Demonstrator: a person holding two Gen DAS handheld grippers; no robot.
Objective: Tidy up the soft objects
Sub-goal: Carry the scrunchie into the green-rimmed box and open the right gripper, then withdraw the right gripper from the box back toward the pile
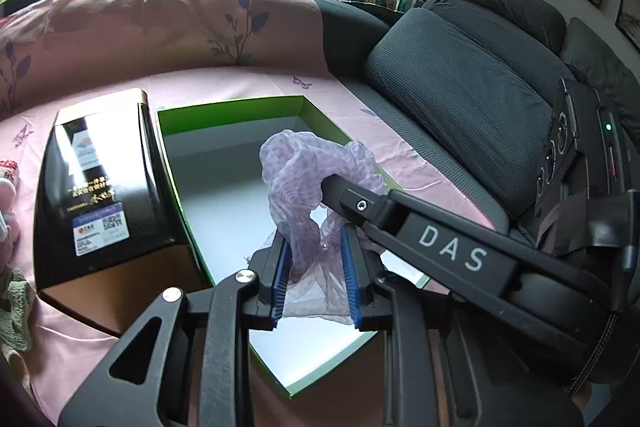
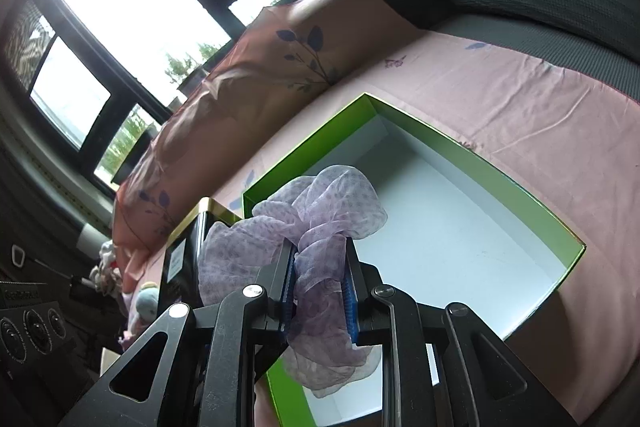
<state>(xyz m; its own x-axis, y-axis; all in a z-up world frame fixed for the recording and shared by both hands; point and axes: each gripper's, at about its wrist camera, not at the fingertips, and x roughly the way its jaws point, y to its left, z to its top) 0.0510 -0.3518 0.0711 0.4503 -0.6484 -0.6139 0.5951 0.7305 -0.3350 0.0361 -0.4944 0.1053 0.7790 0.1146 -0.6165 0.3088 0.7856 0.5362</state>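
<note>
A sheer lilac scarf (image 1: 296,171) hangs above an open green box with a white inside (image 1: 224,187). My left gripper (image 1: 316,239) has its blue-padded fingers closed on the scarf's lower end. My right gripper (image 2: 320,263) is shut on the bunched scarf (image 2: 332,203) over the box (image 2: 460,211); its black finger marked DAS (image 1: 448,247) reaches in from the right in the left wrist view.
A black and gold box (image 1: 96,187) stands left of the green box on a pink sheet (image 1: 240,83). A pink pillow (image 1: 160,15) lies behind. Grey sofa cushions (image 1: 472,83) are to the right. Small soft toys (image 2: 140,303) lie at the far left.
</note>
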